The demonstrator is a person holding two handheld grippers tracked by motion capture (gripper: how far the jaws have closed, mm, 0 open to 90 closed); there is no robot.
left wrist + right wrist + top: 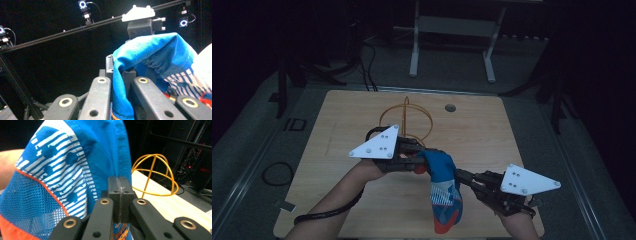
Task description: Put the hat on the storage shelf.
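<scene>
Right gripper (119,195): jaws pressed together, pinching the blue hem of a cloth (75,165). Left gripper (120,82): jaws closed on another fold of the same cloth, blue fabric squeezed between them. Cloth: blue, with a white-striped panel, blue mesh and orange trim; held above the table (352,115) between both grippers, its lower end hanging toward the near edge. A small printed patch at the right jaws is too blurred to read. Behind: a yellow wire dome (406,120) standing on the table, apart from the cloth.
</scene>
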